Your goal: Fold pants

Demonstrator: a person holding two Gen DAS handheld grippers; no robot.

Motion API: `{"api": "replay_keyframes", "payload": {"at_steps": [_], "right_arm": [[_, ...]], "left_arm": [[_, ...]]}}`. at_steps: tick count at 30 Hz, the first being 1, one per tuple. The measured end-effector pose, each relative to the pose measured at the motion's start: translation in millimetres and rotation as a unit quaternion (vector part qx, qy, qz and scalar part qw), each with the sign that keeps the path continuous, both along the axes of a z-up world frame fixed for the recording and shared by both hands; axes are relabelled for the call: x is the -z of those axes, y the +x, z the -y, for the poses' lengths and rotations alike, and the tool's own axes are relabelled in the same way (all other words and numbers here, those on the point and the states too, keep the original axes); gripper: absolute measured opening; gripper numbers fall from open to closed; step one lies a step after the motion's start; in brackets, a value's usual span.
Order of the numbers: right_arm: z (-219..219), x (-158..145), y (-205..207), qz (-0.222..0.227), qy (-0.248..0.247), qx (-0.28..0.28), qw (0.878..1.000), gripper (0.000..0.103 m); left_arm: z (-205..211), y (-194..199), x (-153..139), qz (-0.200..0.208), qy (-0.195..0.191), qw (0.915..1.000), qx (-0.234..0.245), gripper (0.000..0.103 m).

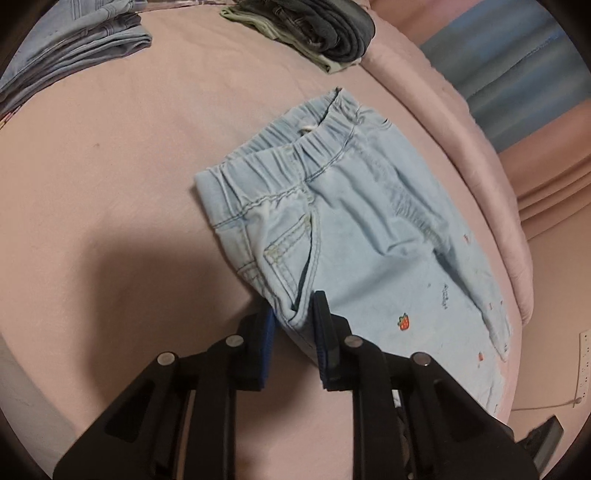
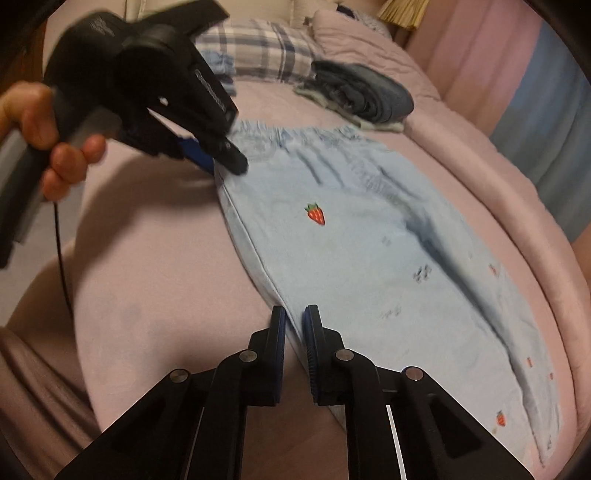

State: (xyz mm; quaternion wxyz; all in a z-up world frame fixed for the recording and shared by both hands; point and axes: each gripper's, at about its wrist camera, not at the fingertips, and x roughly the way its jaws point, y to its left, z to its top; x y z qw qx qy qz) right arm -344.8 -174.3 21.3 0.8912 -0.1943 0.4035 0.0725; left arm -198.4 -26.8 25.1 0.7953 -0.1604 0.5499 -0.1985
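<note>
**Pants gripped along one side edge, ready to fold across**

Pants (image 2: 369, 258), pale blue with small strawberry patches, lie spread on the pink bed (image 1: 110, 166). The waistband is at the far end from the cameras and the legs run back toward the near edge of the bed, so the long axis runs away from the person, from near to far.

Both tools sit on the same long side of the pants, the edge bordering the open stretch of bed. The left gripper (image 1: 293, 325) is closed on that edge up by the hip, just below the pocket, with a fold of denim pinched between its blue pads. The right gripper (image 2: 294, 328) is closed on the same seam farther down the leg; its fingers stand nearly together with the thin edge of cloth between them. In the right wrist view the person's hand (image 2: 40, 125) holds the left tool nearer the waistband than the right tool is.

The rest of the pants lies beyond that gripped edge, toward the raised pink rim of the bed. As I judge it, the coming move is to lift this edge and carry it sideways over the pants, laying one leg on the other. Both hands should travel together, or the leg will twist.

Two stacks of folded clothes (image 1: 314, 33) sit beyond the waistband, well apart from the pants.
</note>
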Motion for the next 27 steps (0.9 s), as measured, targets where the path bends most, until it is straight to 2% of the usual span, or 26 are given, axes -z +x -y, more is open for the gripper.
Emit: {"api": "replay_keyframes", "payload": {"at_steps": [4, 7, 9, 11, 14, 16, 17, 18, 21, 22, 24, 26, 27], "right_arm": [[11, -6, -1, -0.016, 0.057, 0.014, 0.998, 0.013], [35, -29, -9, -0.003, 0.132, 0.035, 0.991, 0.014], [55, -38, -7, 0.01, 0.126, 0.076, 0.989, 0.015], [73, -36, 0, 0.01, 0.112, 0.123, 0.986, 0.015], [99, -24, 4, -0.017, 0.125, 0.181, 0.975, 0.016], [107, -6, 2, -0.061, 0.126, 0.201, 0.97, 0.016], [107, 3, -3, -0.08, 0.126, 0.198, 0.969, 0.016], [105, 2, -11, -0.067, 0.125, 0.187, 0.972, 0.016], [107, 0, -27, -0.092, 0.145, 0.172, 0.97, 0.017], [111, -1, -31, -0.103, 0.162, 0.168, 0.967, 0.017], [125, -5, -31, -0.115, 0.207, 0.168, 0.957, 0.021], [143, -9, -24, -0.109, 0.24, 0.182, 0.947, 0.045], [150, -12, -21, -0.097, 0.24, 0.193, 0.946, 0.049]], "left_arm": [[2, -6, -14, 0.025, 0.048, 0.9982, 0.026, 0.03], [5, -10, -33, 0.078, 0.09, 0.9923, 0.034, 0.037], [18, -8, -41, 0.105, 0.091, 0.9889, 0.052, 0.047], [41, -5, -41, 0.116, 0.077, 0.9858, 0.094, 0.056], [80, -2, -21, 0.131, 0.115, 0.9719, 0.158, 0.056], [95, -5, 6, 0.103, 0.159, 0.961, 0.202, 0.057], [97, -11, 12, 0.12, 0.172, 0.953, 0.218, 0.06], [96, -20, 12, 0.15, 0.179, 0.9434, 0.235, 0.065], [88, -34, 14, 0.167, 0.182, 0.9276, 0.28, 0.072], [86, -35, 14, 0.167, 0.179, 0.9267, 0.286, 0.072], [81, -30, 10, 0.158, 0.158, 0.9316, 0.287, 0.072], [77, -11, 1, 0.145, 0.135, 0.9417, 0.272, 0.073], [79, -2, -4, 0.148, 0.129, 0.946, 0.258, 0.075]]}}
